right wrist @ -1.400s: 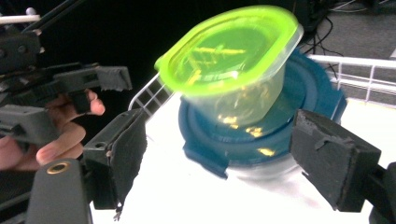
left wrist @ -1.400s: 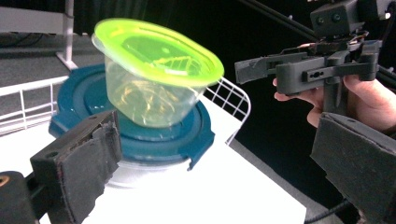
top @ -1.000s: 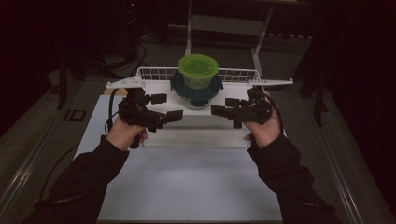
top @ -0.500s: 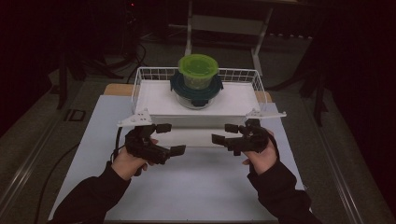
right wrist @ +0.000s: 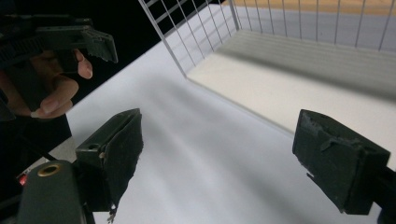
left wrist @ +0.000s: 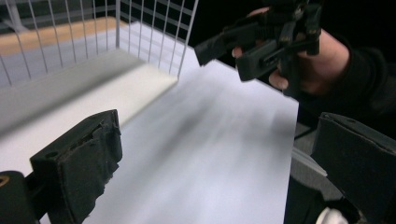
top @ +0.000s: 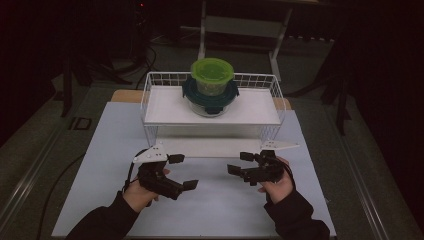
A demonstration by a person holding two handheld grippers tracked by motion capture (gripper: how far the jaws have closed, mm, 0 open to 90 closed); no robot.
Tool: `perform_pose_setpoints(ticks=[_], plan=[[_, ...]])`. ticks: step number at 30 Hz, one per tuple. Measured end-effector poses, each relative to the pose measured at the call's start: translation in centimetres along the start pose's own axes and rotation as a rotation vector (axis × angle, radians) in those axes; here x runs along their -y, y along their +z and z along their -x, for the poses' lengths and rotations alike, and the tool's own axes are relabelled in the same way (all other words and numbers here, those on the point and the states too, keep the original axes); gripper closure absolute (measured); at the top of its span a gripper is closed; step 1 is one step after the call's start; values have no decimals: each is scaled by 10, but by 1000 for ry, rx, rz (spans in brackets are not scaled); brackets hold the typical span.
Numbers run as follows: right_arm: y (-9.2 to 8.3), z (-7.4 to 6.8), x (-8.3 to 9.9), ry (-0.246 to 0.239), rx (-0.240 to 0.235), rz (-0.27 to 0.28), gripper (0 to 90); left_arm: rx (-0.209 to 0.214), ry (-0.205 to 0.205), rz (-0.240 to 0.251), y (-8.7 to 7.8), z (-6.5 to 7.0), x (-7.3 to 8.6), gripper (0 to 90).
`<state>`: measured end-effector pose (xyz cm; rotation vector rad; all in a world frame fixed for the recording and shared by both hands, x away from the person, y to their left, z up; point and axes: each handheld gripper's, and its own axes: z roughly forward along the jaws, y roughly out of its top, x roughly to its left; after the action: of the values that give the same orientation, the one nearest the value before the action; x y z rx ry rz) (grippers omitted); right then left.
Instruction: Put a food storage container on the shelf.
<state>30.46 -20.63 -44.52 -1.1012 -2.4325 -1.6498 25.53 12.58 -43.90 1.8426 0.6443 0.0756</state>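
On the white tabletop (top: pixel 210 210), before the rack: both grippers, held apart, each in a hand
Landmark: white wire rack with a white shelf (top: pixel 165 102), at the table's far side
Left gripper (top: pixel 181 172): near the rack's front left corner, jaws spread wide, nothing between them
Right gripper (top: pixel 239 163): near the rack's front right corner, jaws spread wide, nothing between them
Stacked containers: round lime-green lidded tub (top: pixel 212 75) atop a clear bowl with dark teal lid (top: pixel 210 97), on the rack's shelf, well apart from both grippers
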Motion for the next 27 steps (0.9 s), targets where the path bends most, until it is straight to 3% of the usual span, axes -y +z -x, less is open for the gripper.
perform_pose_setpoints(ticks=[10,19,27], plan=[[-2,14,37,13,10,-34,154,-8,-14,-68,15,-4,36,13],[-15,26,61,7,74,-59,154,-37,-17,-77,13,-8,57,13],[-28,35,74,-16,97,-48,153,-58,-27,-71,8,-12,67,13]])
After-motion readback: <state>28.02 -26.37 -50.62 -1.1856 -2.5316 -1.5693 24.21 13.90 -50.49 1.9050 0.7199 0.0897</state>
